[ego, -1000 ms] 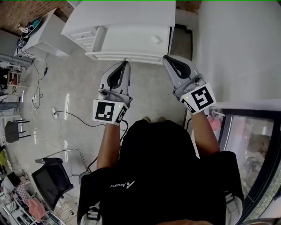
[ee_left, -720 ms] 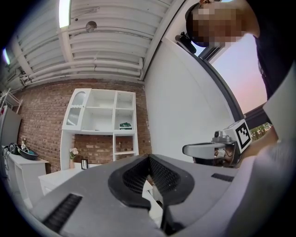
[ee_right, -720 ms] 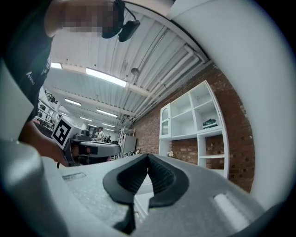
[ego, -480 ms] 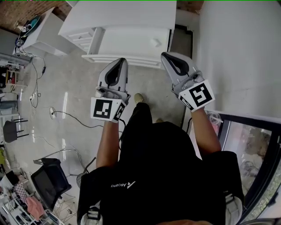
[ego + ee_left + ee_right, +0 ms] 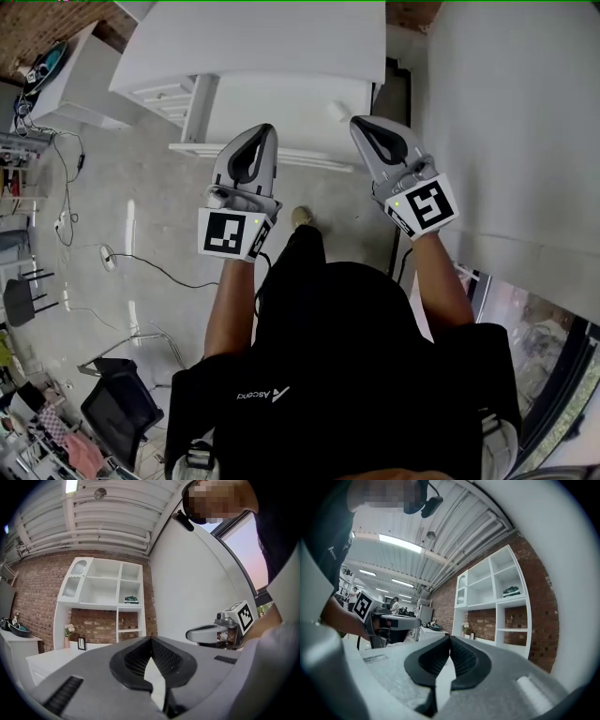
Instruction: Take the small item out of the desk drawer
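Compared with a second ago, the white desk [image 5: 281, 103] sits larger and lower in the head view. The cable [image 5: 150, 265] on the floor at far left has slid down the frame with it. One shoe [image 5: 300, 217] now shows on the floor between the two arms, where a second ago two toes peeped out just above the dark shirt. The window [image 5: 553, 347] at lower right has dropped toward the corner, leaving more of the white wall [image 5: 506, 112] showing.

The left gripper [image 5: 266, 129] is held out in front of the body, its tip just over the desk's front edge. Its own view shows the dark ribbed pads meeting at the tip with nothing between them, so it is closed and empty, as before. The right gripper [image 5: 359, 122] hangs beside it, well apart, its tip also at the desk's front edge. Its pads are likewise pressed together on nothing, unchanged from the earlier frames.

The small item itself shows in no view. The drawers [image 5: 169, 94] appear as a stepped stack of white fronts at the desk's left end, and whether any is pulled out cannot be told from above. The left gripper view looks across the desk at a white shelf unit [image 5: 101, 590] standing against a brick wall [image 5: 37, 583].
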### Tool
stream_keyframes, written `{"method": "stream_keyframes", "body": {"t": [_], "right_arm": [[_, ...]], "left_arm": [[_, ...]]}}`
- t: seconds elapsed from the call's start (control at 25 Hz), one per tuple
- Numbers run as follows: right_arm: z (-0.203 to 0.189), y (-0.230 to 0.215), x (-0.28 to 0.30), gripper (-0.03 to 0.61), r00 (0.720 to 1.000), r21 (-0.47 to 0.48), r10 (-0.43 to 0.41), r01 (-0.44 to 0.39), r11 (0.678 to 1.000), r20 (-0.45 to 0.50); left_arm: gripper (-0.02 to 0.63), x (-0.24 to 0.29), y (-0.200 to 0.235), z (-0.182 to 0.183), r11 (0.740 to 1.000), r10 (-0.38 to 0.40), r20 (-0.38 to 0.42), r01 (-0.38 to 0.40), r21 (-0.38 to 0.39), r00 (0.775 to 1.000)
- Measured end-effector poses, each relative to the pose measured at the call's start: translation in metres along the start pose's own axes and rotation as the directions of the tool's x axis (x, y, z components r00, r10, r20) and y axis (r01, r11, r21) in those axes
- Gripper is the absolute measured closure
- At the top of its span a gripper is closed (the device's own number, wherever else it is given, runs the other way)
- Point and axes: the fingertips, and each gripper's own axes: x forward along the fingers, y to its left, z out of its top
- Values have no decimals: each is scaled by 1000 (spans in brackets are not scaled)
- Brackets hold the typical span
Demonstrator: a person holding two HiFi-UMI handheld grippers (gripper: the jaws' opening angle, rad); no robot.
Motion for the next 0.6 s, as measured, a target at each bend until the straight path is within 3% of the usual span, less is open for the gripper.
{"method": "stream_keyframes", "body": {"t": [0.16,0.36,0.6], "right_arm": [[-16,-19,41,563,998,-5,-32,32,999,-59],[-54,-38,81,498,982,-6,-72,72,997,-174],[-113,-60,123,411,927,-19,-101,101,995,-362]], "left_arm": [[615,27,42,-6,999,-31,-14,31,-16,999],[615,57,80,-24,996,-83,-36,82,-29,996],[615,94,121,-44,988,-139,-51,136,-69,989]]}}
